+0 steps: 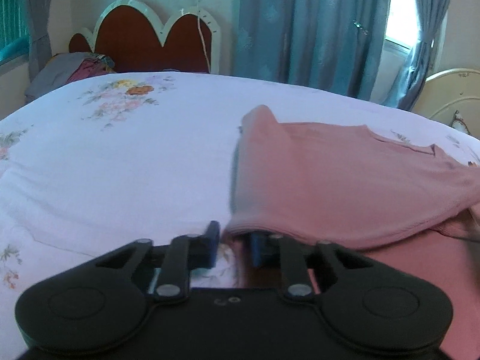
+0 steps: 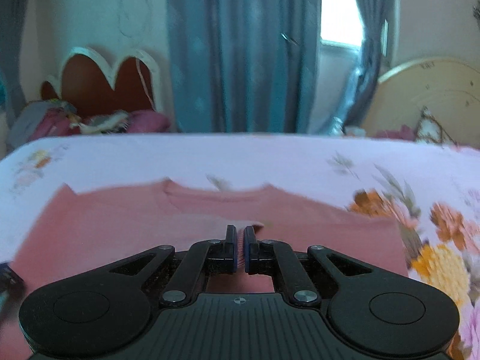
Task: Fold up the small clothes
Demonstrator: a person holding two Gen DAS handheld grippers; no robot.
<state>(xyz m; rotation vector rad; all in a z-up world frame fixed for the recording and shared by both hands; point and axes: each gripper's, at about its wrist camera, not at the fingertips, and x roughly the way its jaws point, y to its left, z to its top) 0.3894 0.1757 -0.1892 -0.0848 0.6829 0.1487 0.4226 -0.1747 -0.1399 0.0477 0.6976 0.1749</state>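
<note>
One pink shirt (image 2: 210, 216) lies on the floral bed sheet (image 1: 120, 156). Right gripper (image 2: 239, 249) is clenched on a fold of it near 6 o'clock. Left gripper (image 1: 232, 246) is spread apart, shirt edge draped over its right-hand finger. Two grippers total.

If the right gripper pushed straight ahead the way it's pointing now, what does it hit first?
Probably more of the pink shirt: the right gripper, shut on a fold of it, points across the body toward the neckline. Beyond lies the floral bedsheet. Depth is unclear.
</note>
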